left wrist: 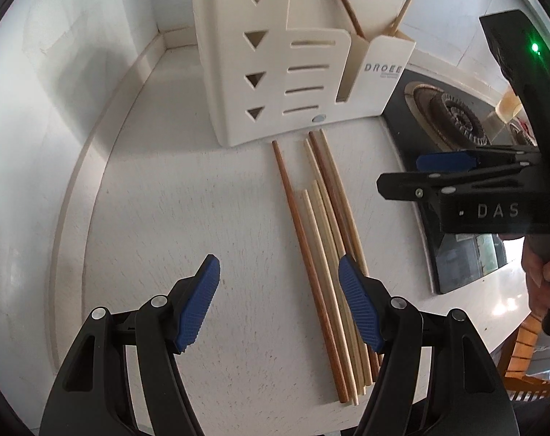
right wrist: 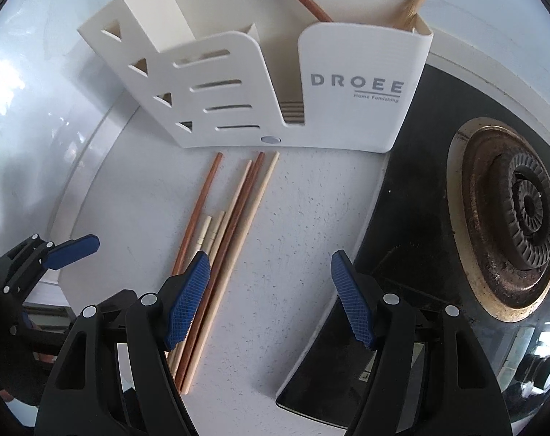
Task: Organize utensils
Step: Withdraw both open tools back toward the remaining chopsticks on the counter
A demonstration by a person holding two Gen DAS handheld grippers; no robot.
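Several chopsticks (left wrist: 322, 254), dark brown and pale wood, lie side by side on the white counter in front of a cream utensil holder (left wrist: 275, 72) marked DROEE. They also show in the right wrist view (right wrist: 231, 225), below the holder (right wrist: 354, 91). Two chopsticks (left wrist: 347, 3) stand in the holder's right compartment. My left gripper (left wrist: 278, 301) is open and empty, hovering over the near ends of the chopsticks. My right gripper (right wrist: 267, 298) is open and empty, just right of the chopsticks. It also shows at the right in the left wrist view (left wrist: 445, 172).
A black glass stove top (right wrist: 402, 218) with a gas burner (right wrist: 521, 214) lies to the right. White walls (left wrist: 75, 72) close off the counter's left and back. The left gripper shows at the left edge of the right wrist view (right wrist: 71, 250).
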